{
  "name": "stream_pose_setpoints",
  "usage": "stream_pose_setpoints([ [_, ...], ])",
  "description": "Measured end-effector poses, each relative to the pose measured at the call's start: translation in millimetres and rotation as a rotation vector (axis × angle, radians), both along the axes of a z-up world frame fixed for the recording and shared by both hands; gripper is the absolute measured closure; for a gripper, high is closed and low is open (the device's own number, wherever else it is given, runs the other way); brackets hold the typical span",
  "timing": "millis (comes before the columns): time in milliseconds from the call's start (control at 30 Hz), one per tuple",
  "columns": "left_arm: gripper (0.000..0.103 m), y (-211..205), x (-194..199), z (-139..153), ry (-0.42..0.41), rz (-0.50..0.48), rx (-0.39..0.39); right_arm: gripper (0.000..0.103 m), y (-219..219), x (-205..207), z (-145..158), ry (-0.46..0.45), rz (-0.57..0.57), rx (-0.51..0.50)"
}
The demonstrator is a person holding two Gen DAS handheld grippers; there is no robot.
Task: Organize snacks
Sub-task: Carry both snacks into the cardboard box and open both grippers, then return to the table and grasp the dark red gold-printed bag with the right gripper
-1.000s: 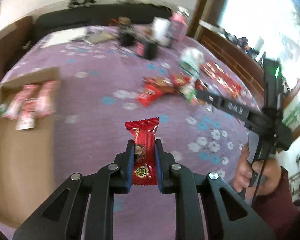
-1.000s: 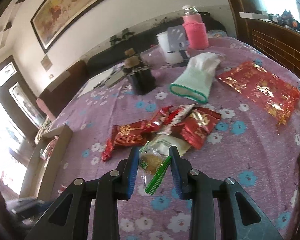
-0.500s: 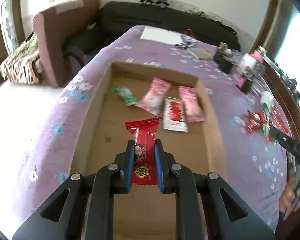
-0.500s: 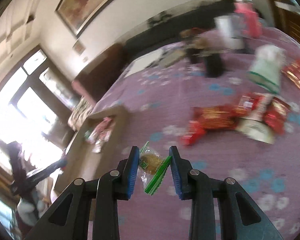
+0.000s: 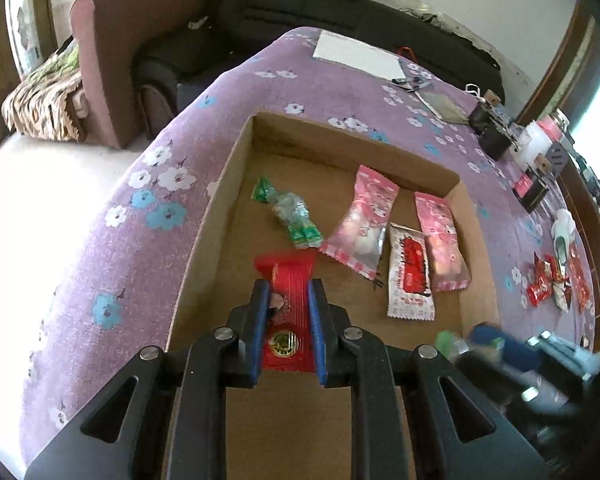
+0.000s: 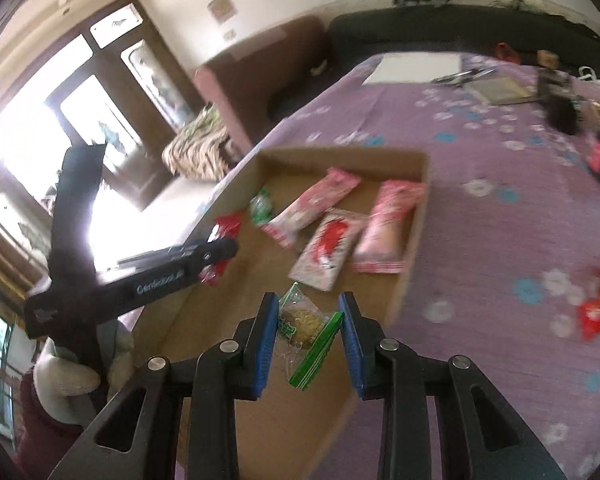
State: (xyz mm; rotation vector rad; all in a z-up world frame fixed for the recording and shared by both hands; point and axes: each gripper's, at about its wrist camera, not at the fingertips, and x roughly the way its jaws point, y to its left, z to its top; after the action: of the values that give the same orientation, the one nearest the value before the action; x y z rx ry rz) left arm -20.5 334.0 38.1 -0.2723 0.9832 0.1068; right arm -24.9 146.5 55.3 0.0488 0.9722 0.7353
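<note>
Left tool (image 5: 287, 320) angled steeply down, pads pinched tight on a red wrapper (image 5: 286, 312). Right tool (image 6: 309, 336) tilted down too, pads clamped on a green-edged packet (image 6: 306, 326). Left hand (image 6: 66, 376) wrapped around its handle.

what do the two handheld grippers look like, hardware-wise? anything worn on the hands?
Both the left gripper and the right gripper are matte black linkage frames with silver pivot screws and ribbed blue pads. In the right wrist view the left gripper's side bears white lettering, too blurred to read. The left hand shows a light glove and a maroon sleeve.

Red snack (image 5: 286, 300) and green-edged snack (image 6: 306, 330) above cardboard box (image 5: 228, 184).
</note>
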Motion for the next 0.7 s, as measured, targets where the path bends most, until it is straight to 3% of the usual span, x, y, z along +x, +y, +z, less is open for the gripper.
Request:
stream_pose_setpoints([
  [267,0.086,7.6,-2.9,0.9,0.006,0.025,-0.056,0.068,30.3,-4.9,-9.4,-0.019,0.030,-0.033],
  [500,0.085,2.3,-37.6,38.2,-0.097,0.040,-0.076,0.055,-20.3,-6.5,24.4,-0.082,-0.015,0.042],
  [533,0.076,-0.8,-43.1,43.8,-0.114,0.032,-0.082,0.053,-36.7,-4.5,28.7,-0.095,-0.042,0.046],
  [567,0.060,-4.9,-50.4,49.9,-0.137,0.022,-0.090,0.053,-54.4,-0.3,31.4,-0.106,-0.076,0.044],
  [633,0.042,-16.0,-68.7,62.1,-0.192,-0.001,-0.106,0.051,-100.5,15.5,31.4,-0.117,-0.193,0.009],
  [700,0.042,-27.4,-79.8,69.0,-0.219,-0.032,-0.107,0.051,-141.5,34.6,26.2,-0.112,-0.314,-0.034],
])
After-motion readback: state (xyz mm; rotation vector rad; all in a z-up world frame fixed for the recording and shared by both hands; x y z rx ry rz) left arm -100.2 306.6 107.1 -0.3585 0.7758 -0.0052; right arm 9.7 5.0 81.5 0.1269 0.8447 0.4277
